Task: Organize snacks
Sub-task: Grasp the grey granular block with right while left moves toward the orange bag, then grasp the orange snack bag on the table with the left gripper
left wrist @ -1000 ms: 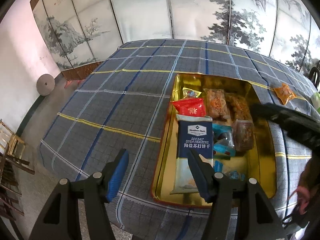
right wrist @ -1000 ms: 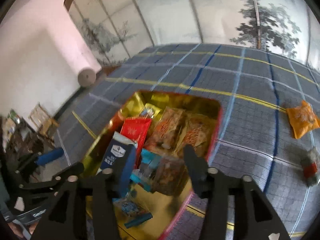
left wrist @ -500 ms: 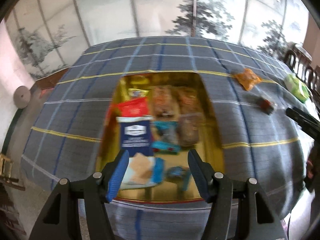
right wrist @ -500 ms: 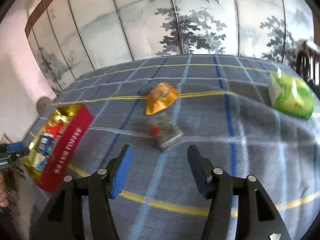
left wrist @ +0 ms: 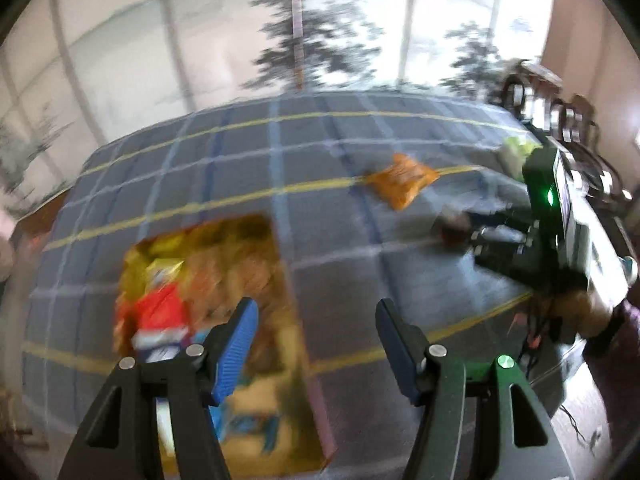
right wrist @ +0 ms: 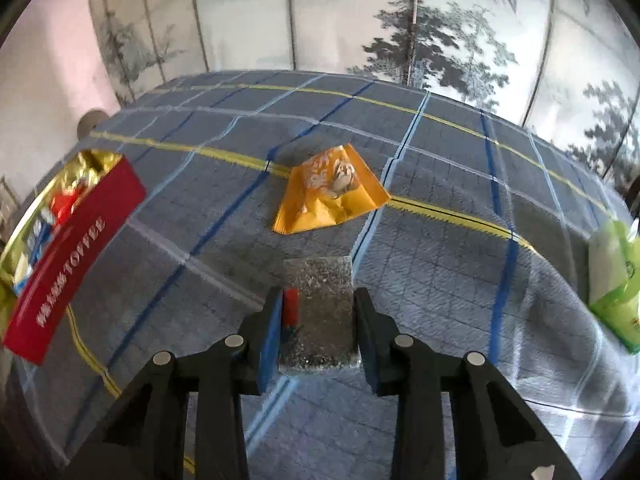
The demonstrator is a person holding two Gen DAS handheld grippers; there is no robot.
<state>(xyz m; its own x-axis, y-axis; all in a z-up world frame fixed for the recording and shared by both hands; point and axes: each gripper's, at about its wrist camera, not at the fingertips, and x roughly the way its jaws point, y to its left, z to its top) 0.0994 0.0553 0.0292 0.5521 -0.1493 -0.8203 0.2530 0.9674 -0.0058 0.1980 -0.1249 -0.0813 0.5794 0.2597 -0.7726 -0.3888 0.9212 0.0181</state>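
Observation:
A gold-lined tin with a red outer wall (right wrist: 76,248) holds several snack packets at the table's left; it also shows blurred in the left wrist view (left wrist: 294,320). A grey speckled packet with a red mark (right wrist: 320,304) lies flat on the cloth between the fingers of my right gripper (right wrist: 318,312), which straddles it with its jaws close beside its edges, still apart. An orange packet (right wrist: 328,196) lies just beyond it and shows in the left wrist view (left wrist: 402,180). A green packet (right wrist: 612,280) lies at the far right. My left gripper (left wrist: 314,332) is open and empty above the tin's right edge.
The table carries a grey-blue checked cloth (right wrist: 440,152) with yellow lines. A painted folding screen (right wrist: 360,20) stands behind it. In the left wrist view my right gripper's body and the hand holding it (left wrist: 560,232) are at the right, with dark wooden chairs (left wrist: 536,100) behind.
My right gripper has swung from above the tin to the loose packets and come down around the grey packet. My left gripper's view has turned right, away from the tin's middle.

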